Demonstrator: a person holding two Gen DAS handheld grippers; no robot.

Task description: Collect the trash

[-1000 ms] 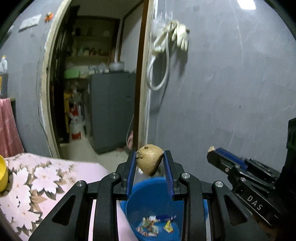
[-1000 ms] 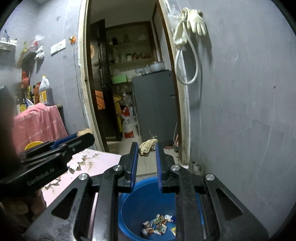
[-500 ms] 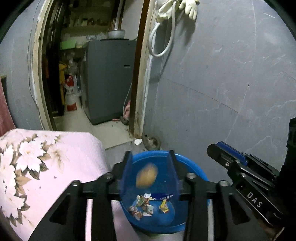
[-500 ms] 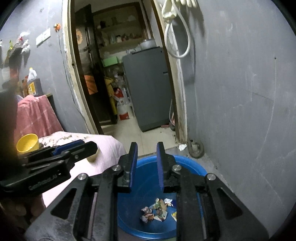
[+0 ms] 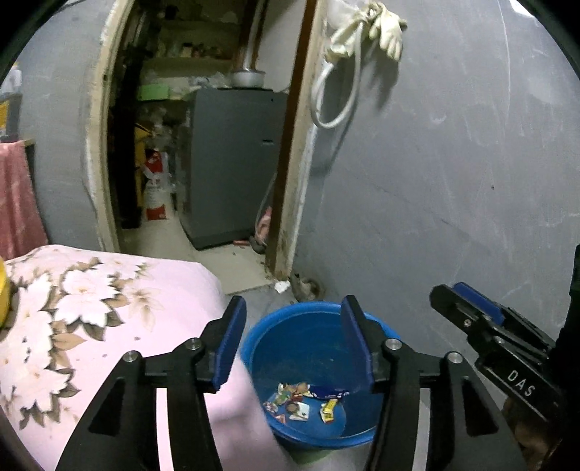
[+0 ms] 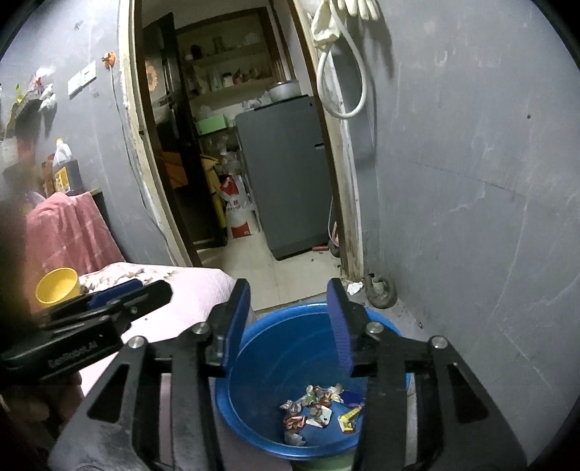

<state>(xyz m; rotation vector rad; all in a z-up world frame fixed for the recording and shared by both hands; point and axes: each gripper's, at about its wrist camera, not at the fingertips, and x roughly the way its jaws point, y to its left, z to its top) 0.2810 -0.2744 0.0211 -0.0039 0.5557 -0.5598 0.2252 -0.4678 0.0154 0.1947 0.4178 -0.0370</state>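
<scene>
Potato, scrap gone from both grippers; left gripper (image 5: 293, 338) & right gripper (image 6: 288, 322) fingers opening, empty, above blue tub (image 5: 308, 326).

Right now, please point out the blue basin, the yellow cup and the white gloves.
blue basin (image 6: 275, 347): right wrist view, inner wall.
yellow cup (image 6: 58, 286): right wrist view, inside the mouth.
white gloves (image 5: 391, 27): left wrist view, palm.

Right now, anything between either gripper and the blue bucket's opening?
Nothing visible. The left gripper and right gripper both hang over the blue bucket, jaws opening with nothing between them. The bucket's mouth is uncovered; only wrapper scraps lie at its bottom. The floral bedding sits beside it, not over it.
</scene>
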